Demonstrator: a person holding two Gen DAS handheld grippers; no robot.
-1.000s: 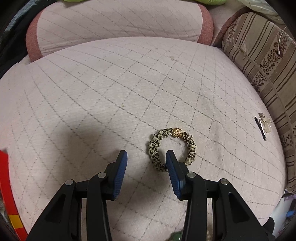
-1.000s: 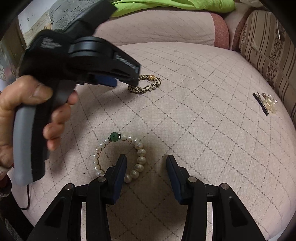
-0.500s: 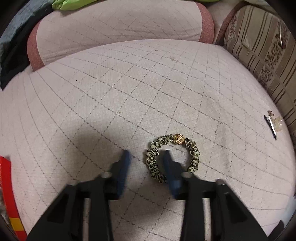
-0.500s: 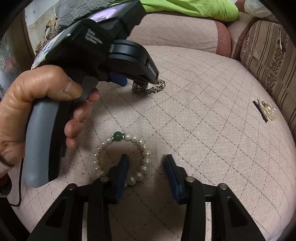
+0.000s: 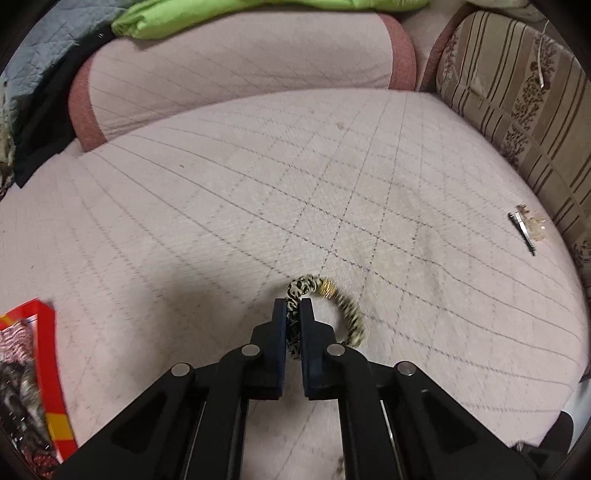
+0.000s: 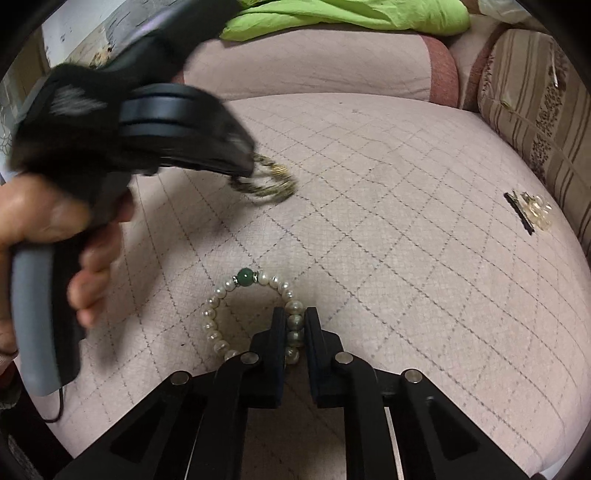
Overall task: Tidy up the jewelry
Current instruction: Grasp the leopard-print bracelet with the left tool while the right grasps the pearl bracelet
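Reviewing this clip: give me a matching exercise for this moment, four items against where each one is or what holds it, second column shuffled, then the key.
Items
1. leopard-print bracelet
2. pearl bracelet
3. black hair clip
4. green cloth

Places
A. draped over the back cushion
B. clamped in the right gripper
C. lying free near the striped cushion
D. clamped in the left gripper

Pairs: 1-D, 2-B, 3-C, 4-A
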